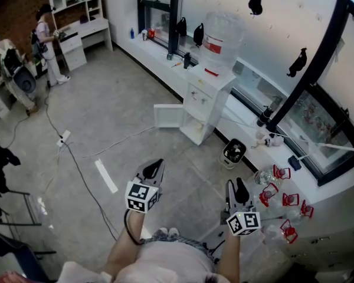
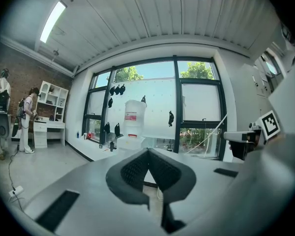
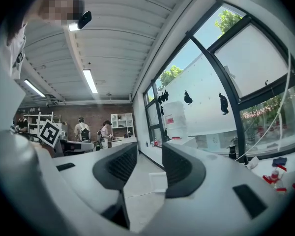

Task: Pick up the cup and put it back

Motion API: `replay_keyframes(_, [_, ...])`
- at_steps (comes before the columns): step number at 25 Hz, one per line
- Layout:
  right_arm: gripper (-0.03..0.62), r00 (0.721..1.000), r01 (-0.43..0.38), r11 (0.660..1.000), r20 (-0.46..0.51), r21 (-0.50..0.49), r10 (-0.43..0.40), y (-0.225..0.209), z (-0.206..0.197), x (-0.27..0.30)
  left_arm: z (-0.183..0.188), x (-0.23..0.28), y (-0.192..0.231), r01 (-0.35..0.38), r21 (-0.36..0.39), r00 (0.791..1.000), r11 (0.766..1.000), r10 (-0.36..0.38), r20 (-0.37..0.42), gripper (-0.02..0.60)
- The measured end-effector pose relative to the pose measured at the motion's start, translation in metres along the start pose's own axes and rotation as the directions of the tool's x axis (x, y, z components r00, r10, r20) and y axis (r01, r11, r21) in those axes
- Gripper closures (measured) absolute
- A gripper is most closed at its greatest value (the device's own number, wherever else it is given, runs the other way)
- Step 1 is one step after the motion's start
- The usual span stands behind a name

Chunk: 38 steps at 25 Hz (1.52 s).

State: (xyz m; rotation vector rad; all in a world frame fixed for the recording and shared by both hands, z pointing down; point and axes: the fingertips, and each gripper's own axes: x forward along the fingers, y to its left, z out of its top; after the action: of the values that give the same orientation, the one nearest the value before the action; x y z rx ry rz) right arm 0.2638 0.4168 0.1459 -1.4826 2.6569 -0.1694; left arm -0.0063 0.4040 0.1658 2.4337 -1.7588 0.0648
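Note:
Several clear cups with red handles (image 1: 281, 193) stand on the white window ledge (image 1: 318, 202) at the lower right; they show as small red shapes (image 3: 272, 176) at the right gripper view's edge. My right gripper (image 1: 235, 186) hovers just left of them, pointing level along the room. Its jaws (image 3: 150, 157) stand a little apart with only floor visible between them. My left gripper (image 1: 156, 167) hangs over the grey floor further left. Its two dark pads meet at the tips (image 2: 148, 152), so it is shut and holds nothing.
A white water dispenser (image 1: 204, 102) with a big bottle (image 1: 219, 35) stands against the ledge, its lower door (image 1: 167, 115) swung open. A small fan (image 1: 233, 152) sits on the floor near the ledge. A cable and power strip (image 1: 64, 138) cross the floor. People stand at the far left.

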Motion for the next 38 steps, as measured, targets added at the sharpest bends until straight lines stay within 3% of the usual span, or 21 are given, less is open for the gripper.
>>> replay_keyframes(4, [0.292,0.999,-0.047,0.999,0.009,-0.01,0.047,0.014,0.004,0.004,-0.005,-0.004,0.004,-0.003,-0.009,1.0,1.0,0.003,-0.011,0.557])
replay_keyframes(8, [0.123,0.999,-0.029,0.999,0.035,-0.045,0.03,0.018,0.012,0.007,-0.007,-0.004,0.006,-0.004,-0.016,1.0,1.0,0.004,-0.016,0.557])
replay_keyframes(11, [0.065,0.997,-0.063,0.991,0.04,-0.116,0.068,0.031,0.018,0.008,-0.009,-0.005,0.006,0.005,-0.014,1.0,1.0,-0.005,-0.02,0.557])
replay_keyframes(14, [0.042,0.995,-0.088,0.989,0.043,-0.119,0.093,0.038,0.018,0.009,-0.011,-0.006,0.006,0.015,-0.009,1.0,1.0,-0.016,-0.026,0.557])
replay_keyframes(27, [0.037,0.999,-0.039,0.996,0.029,-0.082,0.041,0.048,-0.001,0.002,-0.018,-0.023,0.025,0.043,-0.013,0.999,0.999,-0.043,-0.015,0.557])
replay_keyframes(38, [0.037,0.998,-0.052,0.995,0.026,-0.086,0.055,0.055,-0.002,0.031,-0.01,-0.02,0.063,0.008,-0.016,1.0,1.0,-0.008,0.012,0.557])
